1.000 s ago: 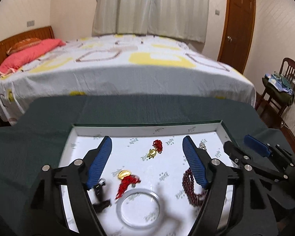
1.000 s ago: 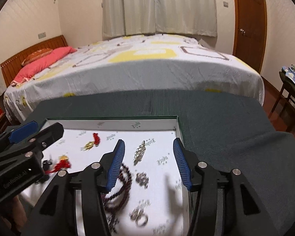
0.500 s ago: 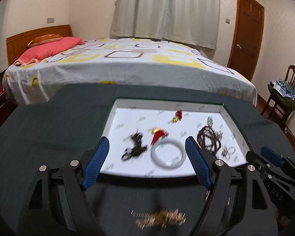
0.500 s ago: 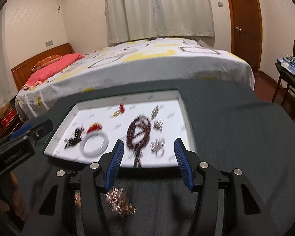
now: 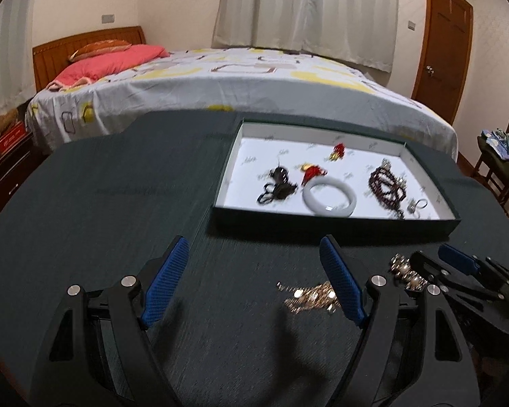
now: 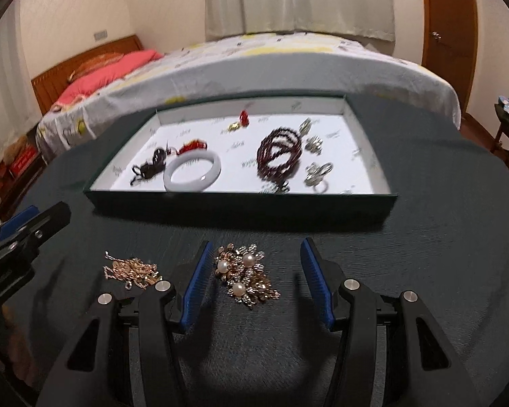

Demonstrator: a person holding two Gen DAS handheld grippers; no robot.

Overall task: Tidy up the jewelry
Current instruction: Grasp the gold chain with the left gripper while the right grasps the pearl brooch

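Observation:
A dark green tray point(image 6: 241, 208) with a white floor holds a white bangle point(image 6: 191, 171), dark red beads point(image 6: 280, 156), black cord jewelry point(image 6: 152, 166), red tassels and silver pieces. On the dark cloth in front lie a gold pearl brooch point(image 6: 246, 276) and a gold chain point(image 6: 132, 269). My right gripper point(image 6: 254, 283) is open, its fingers either side of the brooch, just above it. My left gripper point(image 5: 254, 279) is open and empty above the cloth; the gold chain point(image 5: 310, 298) lies by its right finger.
The tray point(image 5: 332, 225) sits at the far side of the dark cloth-covered table point(image 5: 101, 203). A bed point(image 5: 220, 84) stands behind the table. A wooden chair point(image 5: 502, 162) with clothes and a door are at the right.
Both grippers have pulled back from over the tray toward the table's near side. The gold chain and the pearl brooch have come into view on the cloth.

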